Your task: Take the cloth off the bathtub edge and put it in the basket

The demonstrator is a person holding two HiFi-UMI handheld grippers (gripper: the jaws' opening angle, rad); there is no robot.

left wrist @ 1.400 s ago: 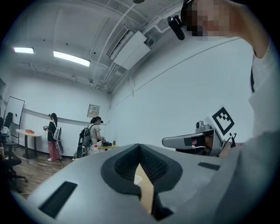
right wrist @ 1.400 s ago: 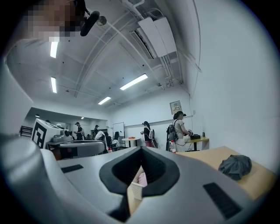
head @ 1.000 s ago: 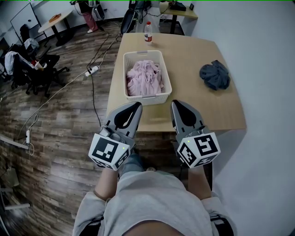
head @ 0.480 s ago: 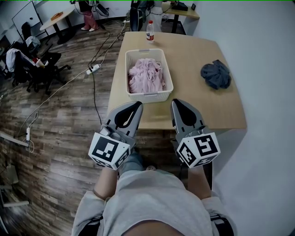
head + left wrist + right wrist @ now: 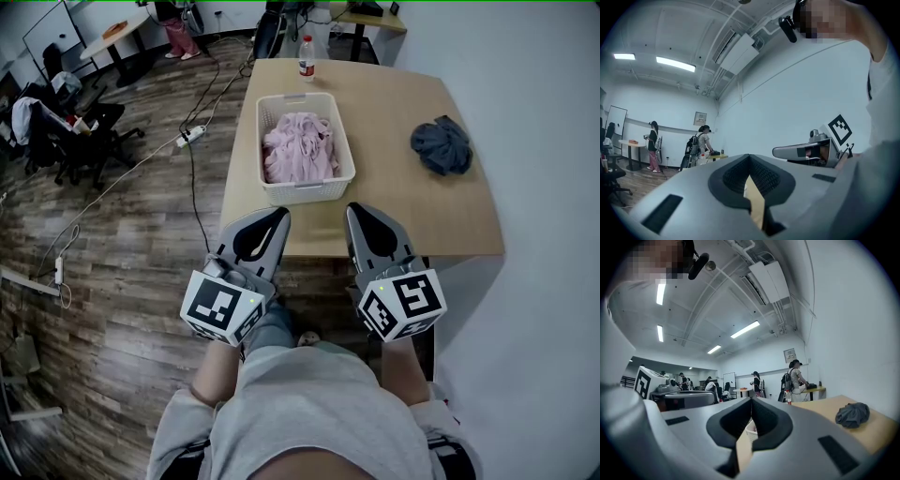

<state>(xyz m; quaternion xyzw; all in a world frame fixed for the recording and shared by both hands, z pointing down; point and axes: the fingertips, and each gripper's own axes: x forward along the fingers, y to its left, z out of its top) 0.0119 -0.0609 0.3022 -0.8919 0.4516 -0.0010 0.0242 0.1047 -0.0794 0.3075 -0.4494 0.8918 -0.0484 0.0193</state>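
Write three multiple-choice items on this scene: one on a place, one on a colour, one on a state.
1. Where does the grey cloth lie relative to the basket?
A. inside it
B. on the table, to its right
C. underneath it

2. What colour is the cloth in the basket?
A. pink
B. green
C. yellow

3. How do the jaws of the right gripper stand?
A. wide apart
B. half open
C. shut, nothing held

Answers:
1 B: the grey cloth sits on bare tabletop, apart from the basket.
2 A: a pink heap fills the basket.
3 C: the right gripper view shows its tips meeting, with nothing between them.
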